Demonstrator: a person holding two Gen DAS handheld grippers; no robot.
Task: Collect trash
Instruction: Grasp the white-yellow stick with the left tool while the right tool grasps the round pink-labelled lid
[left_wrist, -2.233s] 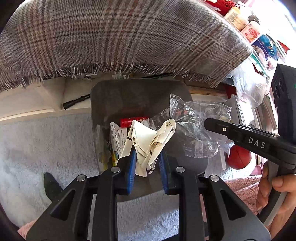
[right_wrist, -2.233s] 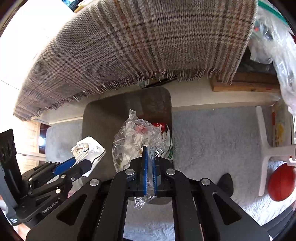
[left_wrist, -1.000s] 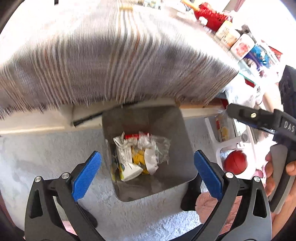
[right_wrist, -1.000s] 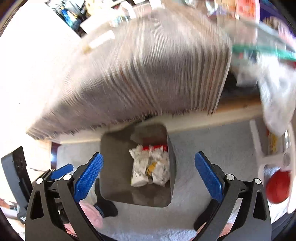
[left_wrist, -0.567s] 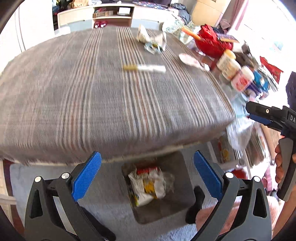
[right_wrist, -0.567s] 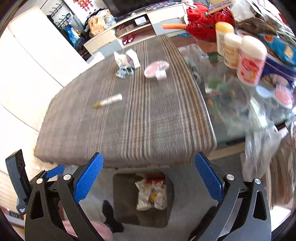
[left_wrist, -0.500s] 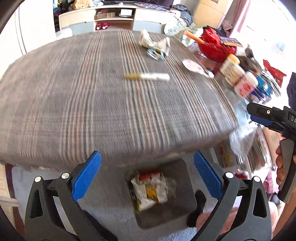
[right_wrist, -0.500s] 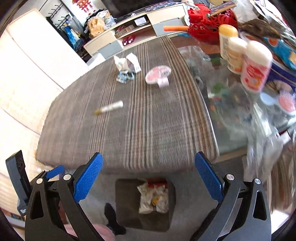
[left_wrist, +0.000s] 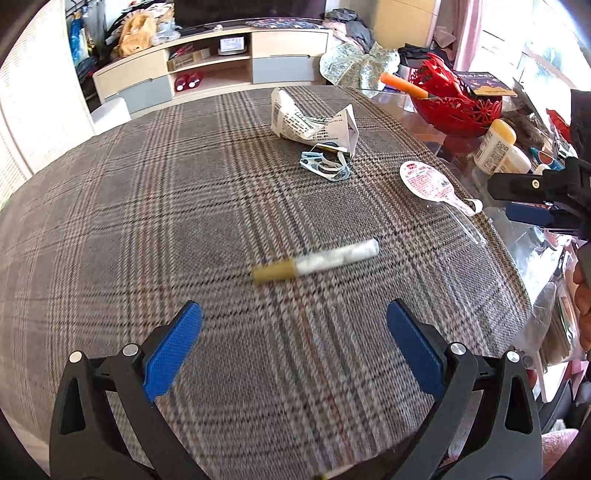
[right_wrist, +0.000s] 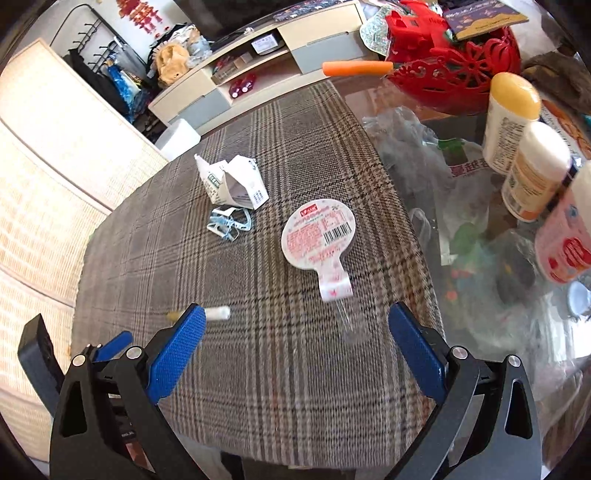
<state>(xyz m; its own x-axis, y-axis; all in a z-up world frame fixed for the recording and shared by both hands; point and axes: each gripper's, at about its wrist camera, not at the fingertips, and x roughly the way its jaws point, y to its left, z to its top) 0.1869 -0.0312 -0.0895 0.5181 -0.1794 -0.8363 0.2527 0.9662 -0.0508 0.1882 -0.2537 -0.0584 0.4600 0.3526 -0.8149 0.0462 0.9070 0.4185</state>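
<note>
Trash on grey plaid woven tablecloth (left_wrist: 155, 206), L to R: thin white stick w/ tan tip (left_wrist: 316, 261), light, rigid, likely rolls, best pinched mid-shaft; crumpled printed paper carton (left_wrist: 312, 122) plus pale-blue clear plastic scrap (left_wrist: 325, 166), crushable; round pink-white peel-off foil lid (right_wrist: 319, 236), flat, floppy, best taken by tab. Left gripper (left_wrist: 291, 347) and right gripper (right_wrist: 295, 347) are spread wide, nothing held.

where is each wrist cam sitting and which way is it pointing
Left wrist: rides the open left gripper, low over the plaid grey tablecloth, facing the yellow-tipped white stick; the right gripper and a hand show at right.
Right wrist: rides the open right gripper, further right over the cloth's edge, facing the round white-and-pink foil lid; the left gripper shows lower left.
Shared: stick, lid, crumpled white printed carton, red openwork basket.
</note>
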